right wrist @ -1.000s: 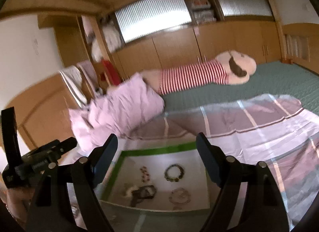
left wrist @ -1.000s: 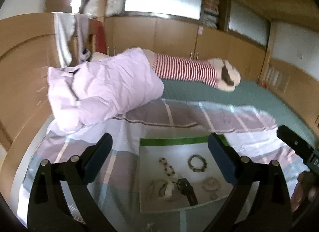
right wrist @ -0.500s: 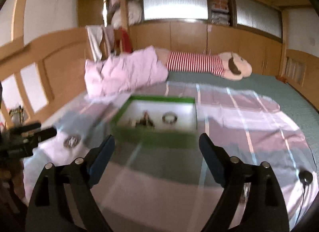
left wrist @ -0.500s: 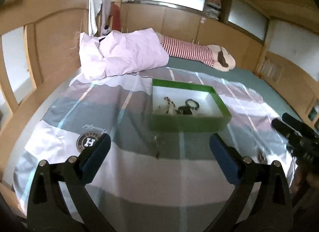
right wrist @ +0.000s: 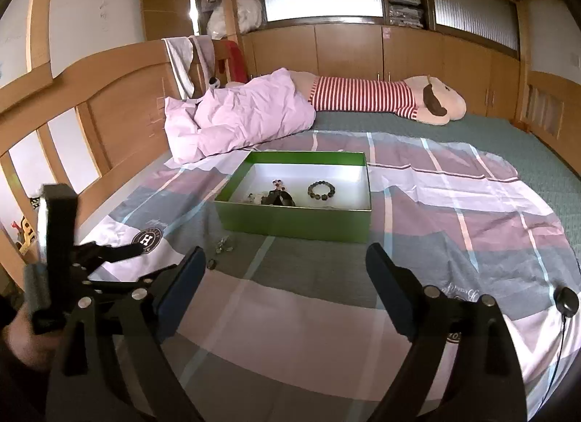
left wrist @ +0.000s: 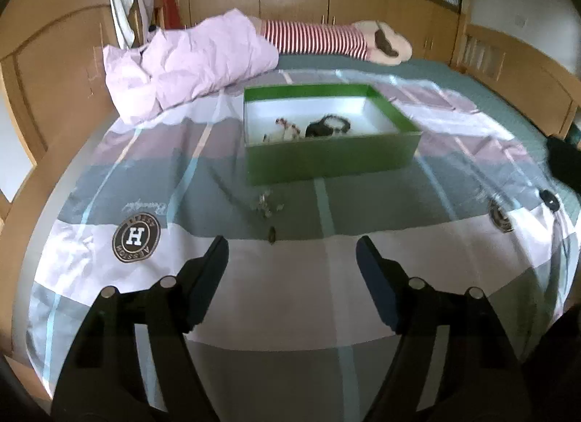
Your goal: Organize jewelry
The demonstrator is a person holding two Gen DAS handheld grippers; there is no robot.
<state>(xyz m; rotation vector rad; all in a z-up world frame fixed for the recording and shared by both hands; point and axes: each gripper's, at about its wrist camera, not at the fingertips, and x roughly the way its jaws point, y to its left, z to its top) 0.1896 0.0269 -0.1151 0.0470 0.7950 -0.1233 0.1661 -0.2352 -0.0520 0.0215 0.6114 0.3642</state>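
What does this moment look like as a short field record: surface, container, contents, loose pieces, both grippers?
surface: plaid bedsheet over a bed
container: green box, lidless, white inside
contents: dark beaded bracelet lying apart; several other pieces bunched toward the box's left half, too tangled to tell apart
loose pieces: small jewelry cluster on the sheet in front of the box, plus one small dark piece nearer the grippers
left gripper: open, holding nothing, facing the loose pieces
right gripper: open, holding nothing

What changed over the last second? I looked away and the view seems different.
Both grippers, left and right, pulled back from above the green box to low over the bedsheet. Both stayed open and empty; the jewelry stayed in the box.
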